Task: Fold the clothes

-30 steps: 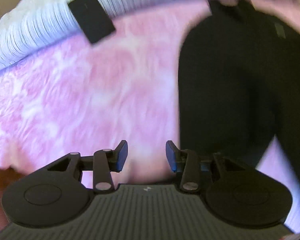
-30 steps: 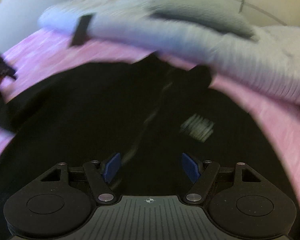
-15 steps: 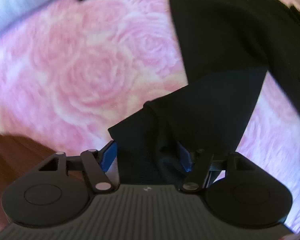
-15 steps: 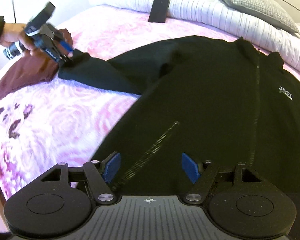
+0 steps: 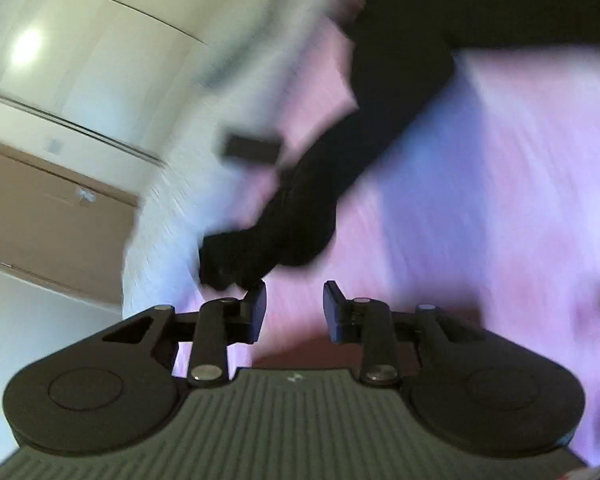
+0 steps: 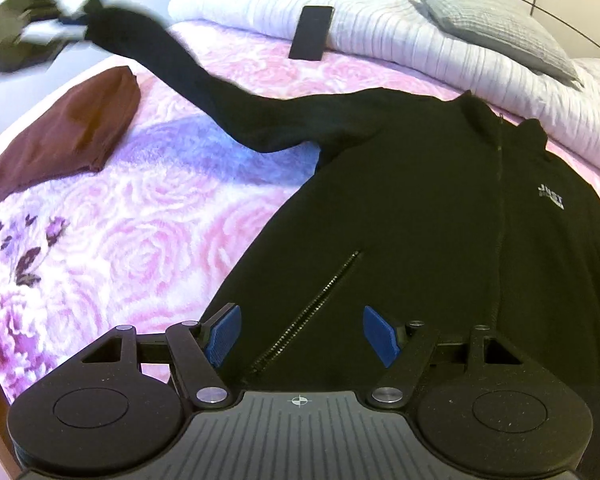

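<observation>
A black zip jacket (image 6: pixel 440 216) lies face up on the pink floral bedspread (image 6: pixel 120 248). Its left sleeve (image 6: pixel 204 84) is raised off the bed and stretches up to my blurred left gripper (image 6: pixel 16 28) at the top left. In the left wrist view the sleeve cuff (image 5: pixel 228 260) touches the tip of the left finger. The left gripper's (image 5: pixel 295 308) jaws are closing, and only bedspread shows in the gap between them. My right gripper (image 6: pixel 302 336) hovers open over the jacket's lower front, above the pocket zip (image 6: pixel 312 308), holding nothing.
A folded maroon garment (image 6: pixel 68 132) lies on the bed's left side. A black phone (image 6: pixel 312 34) leans on the white duvet (image 6: pixel 380 28), with a grey pillow (image 6: pixel 492 28) behind. Walls and a brown door (image 5: pixel 52 220) show beyond the bed.
The left gripper swung up and rolled, drawing the sleeve off the bed. The sleeve lay between its jaws half a second ago; now the jaws are narrower, with the cuff at one fingertip. The right gripper steadied.
</observation>
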`<state>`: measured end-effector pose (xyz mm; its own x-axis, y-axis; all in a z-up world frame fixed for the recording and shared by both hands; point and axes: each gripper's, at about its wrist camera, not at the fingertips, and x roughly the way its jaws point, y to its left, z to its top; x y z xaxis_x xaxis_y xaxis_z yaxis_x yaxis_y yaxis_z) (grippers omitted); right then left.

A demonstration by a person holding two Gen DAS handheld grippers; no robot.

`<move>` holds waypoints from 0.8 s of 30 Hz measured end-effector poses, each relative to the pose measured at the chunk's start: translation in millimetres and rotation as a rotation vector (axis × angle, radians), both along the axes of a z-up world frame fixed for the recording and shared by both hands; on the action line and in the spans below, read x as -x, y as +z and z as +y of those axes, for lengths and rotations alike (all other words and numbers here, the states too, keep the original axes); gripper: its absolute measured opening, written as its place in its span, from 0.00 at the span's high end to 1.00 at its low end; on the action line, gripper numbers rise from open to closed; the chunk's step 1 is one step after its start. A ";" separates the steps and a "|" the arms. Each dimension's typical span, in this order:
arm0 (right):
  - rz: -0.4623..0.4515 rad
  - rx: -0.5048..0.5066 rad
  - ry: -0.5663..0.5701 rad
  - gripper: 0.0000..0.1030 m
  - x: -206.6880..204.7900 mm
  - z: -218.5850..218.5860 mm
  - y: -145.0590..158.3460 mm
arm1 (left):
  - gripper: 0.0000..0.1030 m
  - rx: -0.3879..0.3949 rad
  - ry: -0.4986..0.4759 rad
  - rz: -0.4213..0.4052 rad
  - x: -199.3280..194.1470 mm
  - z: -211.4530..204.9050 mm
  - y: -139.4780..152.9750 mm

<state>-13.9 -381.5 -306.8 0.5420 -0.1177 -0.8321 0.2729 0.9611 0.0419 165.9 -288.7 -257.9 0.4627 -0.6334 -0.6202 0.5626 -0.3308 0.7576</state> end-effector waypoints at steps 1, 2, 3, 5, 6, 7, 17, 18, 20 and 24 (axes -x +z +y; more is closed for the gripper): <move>-0.006 -0.009 0.002 0.31 3.5 0.6 1.6 | 0.74 -0.045 0.038 0.007 0.2 11.5 -4.8; -0.015 -0.016 0.007 0.31 6.9 3.3 2.9 | 0.74 -0.065 0.078 0.027 1.9 22.2 -7.5; -0.020 -0.021 0.014 0.31 9.4 6.0 3.9 | 0.74 -0.086 0.118 0.046 3.6 33.0 -10.2; -0.015 -0.038 0.032 0.31 15.8 14.3 1.4 | 0.73 -0.099 0.176 0.093 8.2 43.9 -15.9; -0.006 -0.047 0.040 0.31 19.0 18.9 -1.1 | 0.72 -0.106 0.195 0.123 9.9 46.3 -18.8; 0.007 -0.052 0.043 0.31 21.4 24.6 -3.5 | 0.70 -0.112 0.214 0.153 11.5 48.7 -21.8; 0.089 0.002 0.083 0.31 -0.1 105.4 -25.5 | 0.50 -0.063 0.250 0.383 -35.9 -20.3 -54.1; 0.102 0.013 0.077 0.31 -8.4 113.7 -30.6 | 0.50 -0.087 0.209 0.375 -41.4 -27.8 -63.7; 0.166 0.043 0.039 0.31 -25.1 125.2 -49.0 | 0.51 -0.149 0.142 0.374 -51.4 -40.4 -81.4; 0.261 0.116 -0.043 0.31 -41.7 136.3 -75.1 | 0.96 -0.221 0.049 0.419 -63.8 -43.6 -88.3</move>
<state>27.8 -245.3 -381.9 0.3033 -0.2383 -0.9226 0.3009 0.9426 -0.1446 229.8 -332.2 -346.2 0.1694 -0.4490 -0.8774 0.8237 -0.4244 0.3762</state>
